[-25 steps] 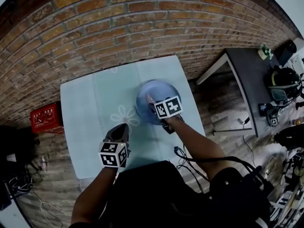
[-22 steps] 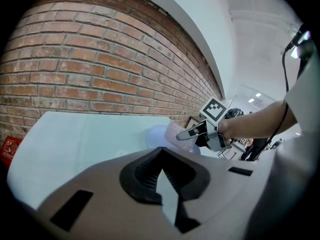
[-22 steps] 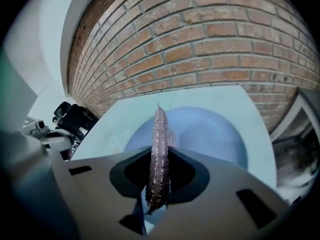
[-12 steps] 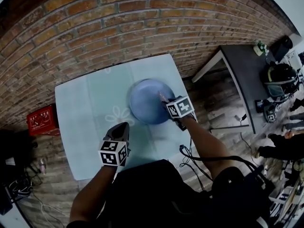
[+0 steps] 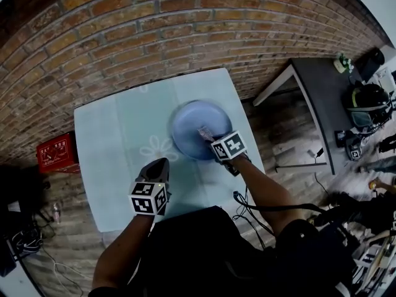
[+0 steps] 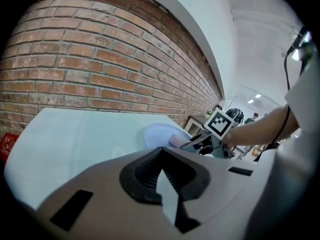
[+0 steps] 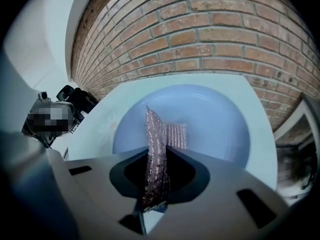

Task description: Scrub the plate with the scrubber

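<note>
Pinching the scrubber edge-on between its jaws, my right claw holds it over the blue plate. The scrubber's free end points into the near half of the plate; I cannot tell whether it touches. In the head view, the plate sits on the pale surface, toward the right side and near the brick wall. The right claw reaches in over the plate's near-right rim. My left claw hangs above the surface, near the plate and apart from it. Its own view shows the left claw pressed together, with nothing between the jaws. A red box sits on the floor, left of the surface.
</note>
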`<state>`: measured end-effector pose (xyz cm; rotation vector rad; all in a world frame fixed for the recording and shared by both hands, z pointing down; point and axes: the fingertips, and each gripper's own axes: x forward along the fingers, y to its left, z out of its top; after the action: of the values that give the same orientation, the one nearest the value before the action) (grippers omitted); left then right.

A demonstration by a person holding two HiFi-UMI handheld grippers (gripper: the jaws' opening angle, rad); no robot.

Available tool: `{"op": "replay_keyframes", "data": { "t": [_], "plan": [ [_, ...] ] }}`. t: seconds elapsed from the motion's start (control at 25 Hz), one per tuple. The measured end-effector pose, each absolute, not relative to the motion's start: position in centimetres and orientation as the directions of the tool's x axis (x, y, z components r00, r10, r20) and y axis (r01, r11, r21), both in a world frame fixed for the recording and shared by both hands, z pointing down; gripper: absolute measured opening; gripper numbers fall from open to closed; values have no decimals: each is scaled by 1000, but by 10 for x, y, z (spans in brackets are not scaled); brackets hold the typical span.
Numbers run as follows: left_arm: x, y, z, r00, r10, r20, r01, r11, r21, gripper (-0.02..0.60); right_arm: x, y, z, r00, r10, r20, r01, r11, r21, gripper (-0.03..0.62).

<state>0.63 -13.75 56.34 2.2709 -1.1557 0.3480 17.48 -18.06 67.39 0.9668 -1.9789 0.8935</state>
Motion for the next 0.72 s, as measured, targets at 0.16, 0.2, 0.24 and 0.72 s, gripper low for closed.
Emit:
{"op": "replay_keyframes", "data": {
  "t": [0.16, 0.2, 0.24, 0.72],
  "plan": [
    [4, -135, 566, 595, -657, 464, -803, -464, 374, 9, 164, -177, 674, -457, -292, 840, -829, 481, -284, 72],
    [4, -134, 565, 596, -656, 463, -802, -465, 374, 9, 162, -175, 674, -462, -283, 840, -826, 483, -291, 72],
    [3, -133, 565, 598, -656, 461, -801, -467, 374, 9, 159, -173, 674, -466, -274, 842, -822, 486, -297, 72],
    [-20, -129, 564, 589, -671, 450, -807, -454, 378, 9, 103, -152, 674, -545, -136, 827, -739, 543, -398, 71]
  ]
}}
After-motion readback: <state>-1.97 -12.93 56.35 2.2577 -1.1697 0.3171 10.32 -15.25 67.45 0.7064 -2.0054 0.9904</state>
